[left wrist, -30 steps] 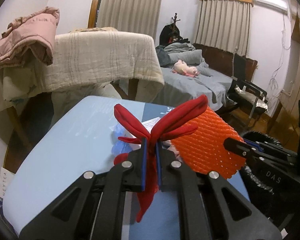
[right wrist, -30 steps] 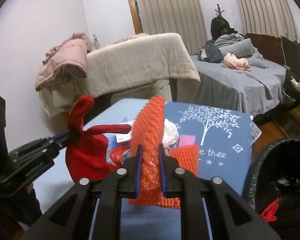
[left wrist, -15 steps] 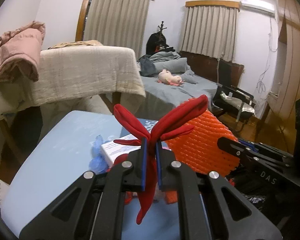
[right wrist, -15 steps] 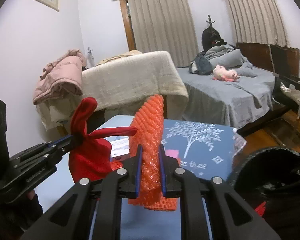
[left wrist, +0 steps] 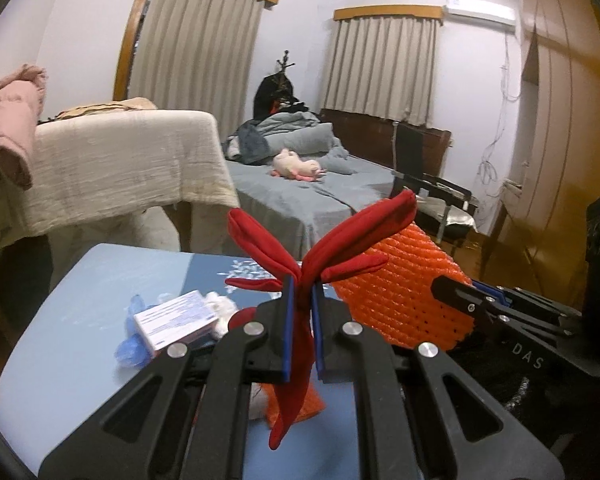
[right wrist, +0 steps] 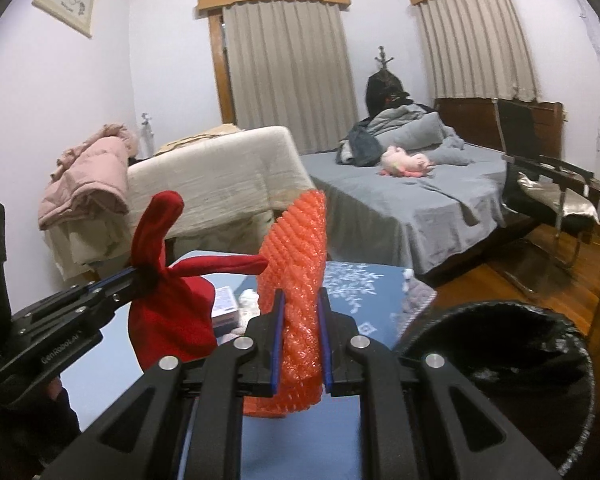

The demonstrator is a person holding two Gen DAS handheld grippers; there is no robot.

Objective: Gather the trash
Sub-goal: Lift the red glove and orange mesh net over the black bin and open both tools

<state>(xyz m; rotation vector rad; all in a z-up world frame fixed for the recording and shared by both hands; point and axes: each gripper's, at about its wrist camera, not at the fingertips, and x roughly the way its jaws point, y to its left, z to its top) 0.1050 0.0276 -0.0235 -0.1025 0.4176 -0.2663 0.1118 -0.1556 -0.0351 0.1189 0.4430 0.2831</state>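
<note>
My left gripper is shut on a red cloth bag, whose tied ends stick up above the jaws; the right wrist view shows the same red bag hanging at the left. A piece of orange foam netting stands pinched in my right gripper, held above the blue table. In the left wrist view this orange netting hangs to the right, with the right gripper's fingers on it. A black-lined trash bin stands open at the lower right.
On the blue table lie a small white box, a blue wrapper and white wads. Beyond are a cloth-draped table, a grey bed and a black chair.
Both grippers have risen and swung right with their loads, more of the room showing. The trash bin has come further into the right wrist view.
</note>
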